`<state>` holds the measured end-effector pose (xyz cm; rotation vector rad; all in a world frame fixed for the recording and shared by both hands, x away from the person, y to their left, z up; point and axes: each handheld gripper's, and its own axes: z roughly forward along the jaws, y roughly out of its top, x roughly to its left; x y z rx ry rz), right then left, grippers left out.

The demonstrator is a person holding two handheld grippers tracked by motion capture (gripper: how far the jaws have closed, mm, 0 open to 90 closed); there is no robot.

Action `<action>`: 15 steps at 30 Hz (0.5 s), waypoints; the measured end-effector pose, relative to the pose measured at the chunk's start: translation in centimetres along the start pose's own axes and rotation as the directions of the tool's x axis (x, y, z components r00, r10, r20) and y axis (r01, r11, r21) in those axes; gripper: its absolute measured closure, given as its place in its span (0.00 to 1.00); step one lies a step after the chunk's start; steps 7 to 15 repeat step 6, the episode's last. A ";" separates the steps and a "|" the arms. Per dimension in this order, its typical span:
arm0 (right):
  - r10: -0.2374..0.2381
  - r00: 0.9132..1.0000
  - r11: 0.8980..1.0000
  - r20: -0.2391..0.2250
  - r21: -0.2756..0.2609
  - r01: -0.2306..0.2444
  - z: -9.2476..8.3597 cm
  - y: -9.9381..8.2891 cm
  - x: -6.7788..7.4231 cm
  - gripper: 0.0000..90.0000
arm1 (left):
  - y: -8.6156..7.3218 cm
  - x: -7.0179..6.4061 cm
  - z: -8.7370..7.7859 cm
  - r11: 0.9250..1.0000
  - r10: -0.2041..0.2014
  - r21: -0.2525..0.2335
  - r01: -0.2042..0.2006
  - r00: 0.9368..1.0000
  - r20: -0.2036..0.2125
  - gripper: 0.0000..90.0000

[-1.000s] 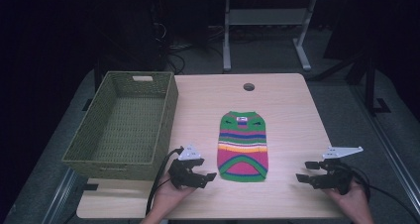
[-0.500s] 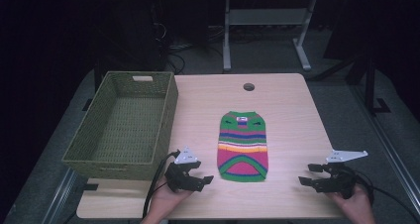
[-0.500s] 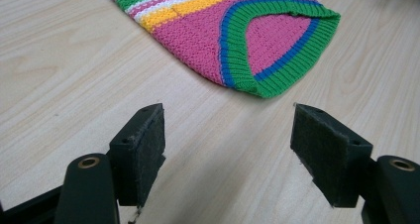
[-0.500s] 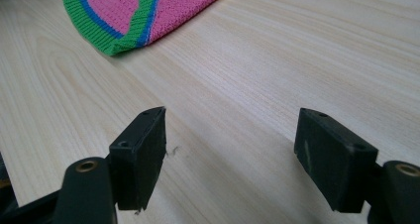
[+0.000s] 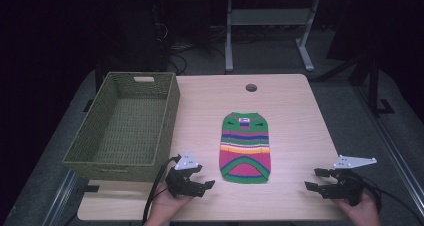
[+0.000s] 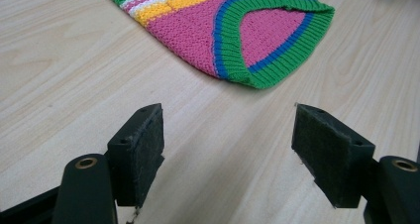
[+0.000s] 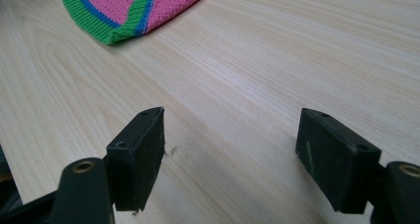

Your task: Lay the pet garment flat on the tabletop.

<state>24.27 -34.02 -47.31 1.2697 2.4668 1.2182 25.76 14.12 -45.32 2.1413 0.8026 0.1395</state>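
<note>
On the table (image 5: 300, 111), my grippers flank a striped knit sweater (image 5: 246, 147).
Left gripper (image 5: 204, 184) and right gripper (image 5: 313, 180) both gape empty; a woven basket (image 5: 107, 167) sits left.

You have a knitted sweater (image 5: 245, 147) with a green collar and green hem band, and horizontal stripes of blue, pink, yellow and white across the body (the lower panel is solid pink, edged by a blue arc). To the sweater's left stands a woven basket (image 5: 122, 163), uniformly olive green. The table (image 5: 295, 111) under both is pale wood with a fine grain. Your left gripper (image 5: 207, 185) and right gripper (image 5: 311, 179) are black, each topped by a grey plate.
</note>
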 end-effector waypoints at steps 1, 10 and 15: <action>0.000 1.000 1.000 0.002 -0.001 0.000 0.0 -0.1 0.0 0.29 | -0.1 0.0 -0.1 1.000 -0.002 -0.006 0.002 1.000 0.003 0.31; -0.012 1.000 1.000 0.017 -0.012 0.012 -0.1 -0.5 0.5 0.29 | 0.1 -0.4 -0.3 1.000 0.011 -0.026 -0.011 1.000 0.009 0.31; -0.012 1.000 1.000 0.017 -0.012 0.012 -0.1 -0.5 0.5 0.29 | 0.1 -0.4 -0.3 1.000 0.011 -0.026 -0.011 1.000 0.009 0.31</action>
